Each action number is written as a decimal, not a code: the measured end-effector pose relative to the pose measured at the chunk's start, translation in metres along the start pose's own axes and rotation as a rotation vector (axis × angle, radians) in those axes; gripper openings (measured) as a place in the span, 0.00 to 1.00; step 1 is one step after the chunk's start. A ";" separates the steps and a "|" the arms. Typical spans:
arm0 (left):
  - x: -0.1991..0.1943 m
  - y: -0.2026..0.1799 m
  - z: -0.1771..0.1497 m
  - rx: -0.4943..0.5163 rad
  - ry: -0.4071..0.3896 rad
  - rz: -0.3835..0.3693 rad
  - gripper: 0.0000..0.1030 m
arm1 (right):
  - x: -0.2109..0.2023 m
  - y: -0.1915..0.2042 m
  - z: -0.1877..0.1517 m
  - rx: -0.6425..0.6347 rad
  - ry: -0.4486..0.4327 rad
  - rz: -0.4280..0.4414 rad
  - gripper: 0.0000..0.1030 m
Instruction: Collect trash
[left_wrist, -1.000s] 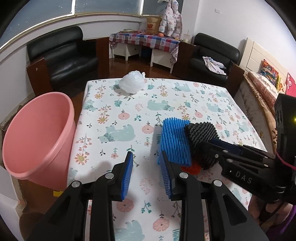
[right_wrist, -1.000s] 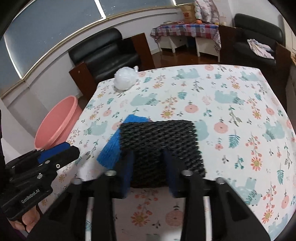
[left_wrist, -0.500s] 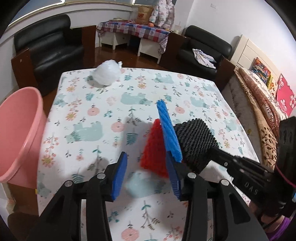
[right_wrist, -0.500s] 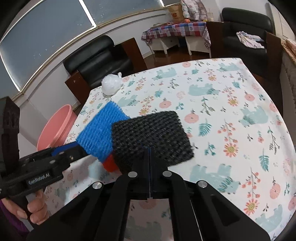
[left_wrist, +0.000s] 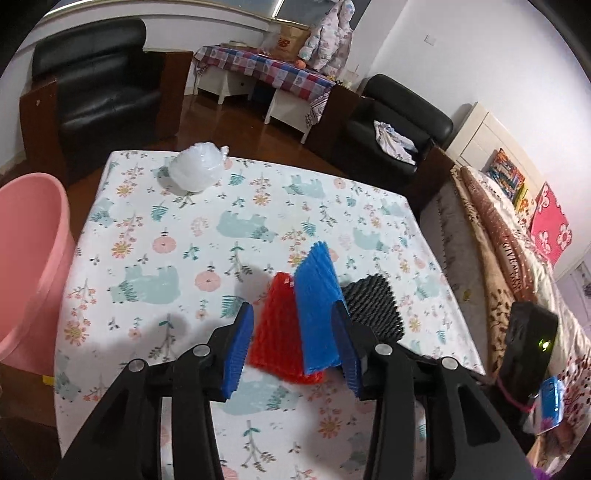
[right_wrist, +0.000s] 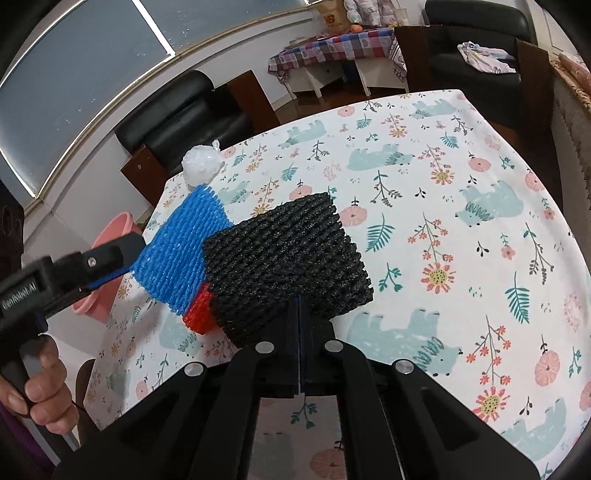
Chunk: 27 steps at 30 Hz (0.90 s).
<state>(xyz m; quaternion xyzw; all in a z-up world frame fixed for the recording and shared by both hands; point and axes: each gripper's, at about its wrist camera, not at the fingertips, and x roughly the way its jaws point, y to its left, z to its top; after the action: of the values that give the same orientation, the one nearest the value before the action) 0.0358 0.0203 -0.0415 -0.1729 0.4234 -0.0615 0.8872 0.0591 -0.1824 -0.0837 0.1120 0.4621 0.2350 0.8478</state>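
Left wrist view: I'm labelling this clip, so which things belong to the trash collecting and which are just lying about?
Job:
black foam net, in the shut right gripper
blue foam net
red foam net
open left gripper
white plastic bag
pink bin

Lying about:
armchairs
far table
bed

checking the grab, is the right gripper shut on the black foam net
Shut: the right gripper jaws meet with no gap, pinching the black foam net's near edge.
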 end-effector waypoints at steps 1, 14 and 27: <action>0.001 -0.002 0.001 -0.004 0.004 -0.010 0.42 | 0.000 -0.001 0.000 0.000 0.001 0.002 0.01; 0.020 -0.021 -0.002 0.058 0.014 0.091 0.42 | -0.001 -0.005 -0.004 0.008 0.006 0.024 0.01; 0.019 -0.026 -0.012 0.102 -0.040 0.107 0.07 | 0.001 -0.009 -0.004 0.024 0.010 0.041 0.01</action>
<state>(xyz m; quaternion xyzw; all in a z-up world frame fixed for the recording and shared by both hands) 0.0402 -0.0122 -0.0529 -0.1055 0.4106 -0.0319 0.9051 0.0584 -0.1895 -0.0902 0.1304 0.4669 0.2471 0.8390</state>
